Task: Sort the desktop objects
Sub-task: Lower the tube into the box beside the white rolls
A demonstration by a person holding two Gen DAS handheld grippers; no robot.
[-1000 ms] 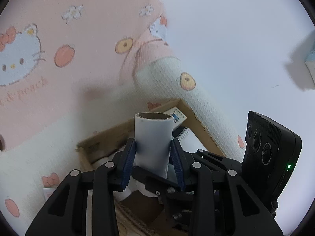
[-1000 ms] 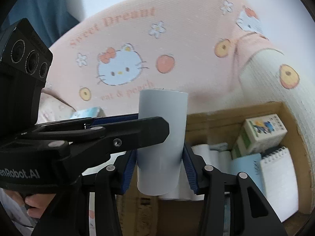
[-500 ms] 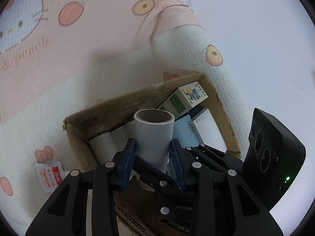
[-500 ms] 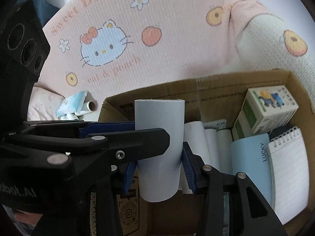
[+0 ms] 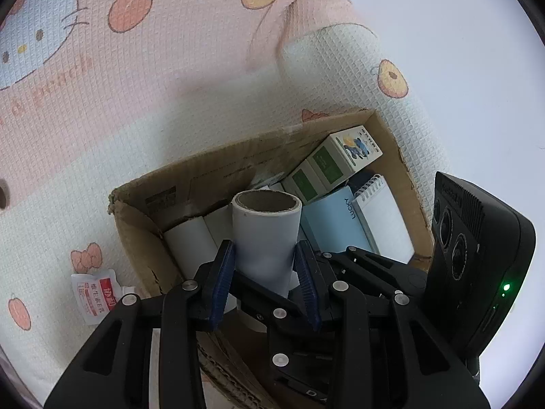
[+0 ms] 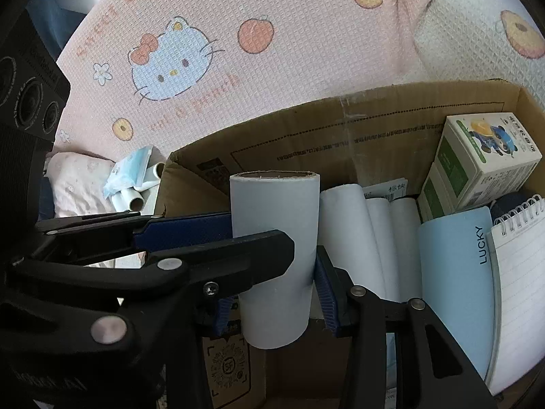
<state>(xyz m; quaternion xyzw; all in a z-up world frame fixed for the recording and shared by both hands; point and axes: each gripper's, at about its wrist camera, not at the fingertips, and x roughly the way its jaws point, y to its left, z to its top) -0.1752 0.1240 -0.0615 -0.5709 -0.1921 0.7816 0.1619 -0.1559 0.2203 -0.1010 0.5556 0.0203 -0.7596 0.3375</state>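
Two grippers hold one paper roll (image 5: 266, 235) over an open cardboard box (image 5: 218, 170).

The left gripper (image 5: 265, 272) and right gripper (image 6: 276, 293) both clamp the white roll upright between blue pads. In the box lie more white rolls (image 6: 344, 225), a green-and-white carton (image 6: 490, 156), a blue booklet (image 6: 456, 293) and a spiral notepad (image 6: 521, 286). The box sits on a pink cartoon mat (image 6: 272, 68).
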